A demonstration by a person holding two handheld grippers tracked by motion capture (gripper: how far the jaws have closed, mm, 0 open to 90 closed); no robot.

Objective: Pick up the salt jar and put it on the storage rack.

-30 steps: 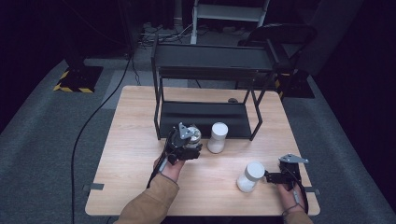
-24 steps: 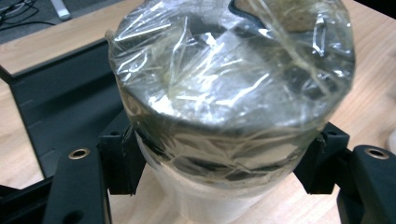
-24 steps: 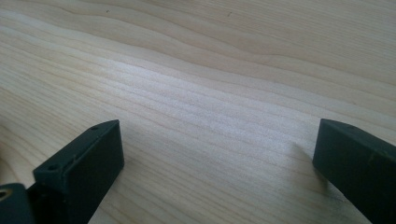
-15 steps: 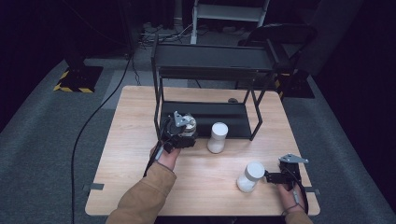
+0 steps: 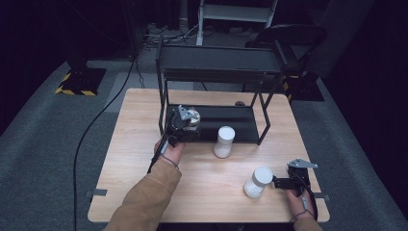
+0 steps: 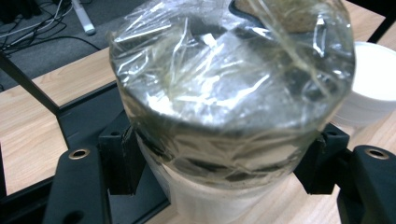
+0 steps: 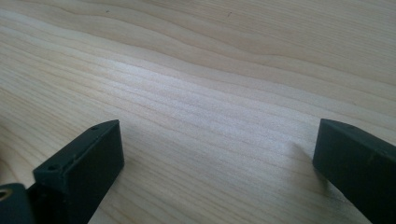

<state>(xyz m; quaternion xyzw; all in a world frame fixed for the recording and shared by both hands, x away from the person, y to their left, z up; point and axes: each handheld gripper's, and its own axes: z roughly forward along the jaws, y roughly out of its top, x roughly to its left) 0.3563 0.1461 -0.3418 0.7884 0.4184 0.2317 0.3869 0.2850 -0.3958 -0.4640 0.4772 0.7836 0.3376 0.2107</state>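
Foil-topped jar (image 6: 229, 93) upright, top skyward

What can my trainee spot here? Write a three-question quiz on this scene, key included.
1. True or false: the left gripper is shut on the wrapped jar.
2. How many white jars stand on the table?
3. The right gripper is: A open; B shut on a jar; C shut on nothing.
Key: 1 true; 2 two; 3 A.
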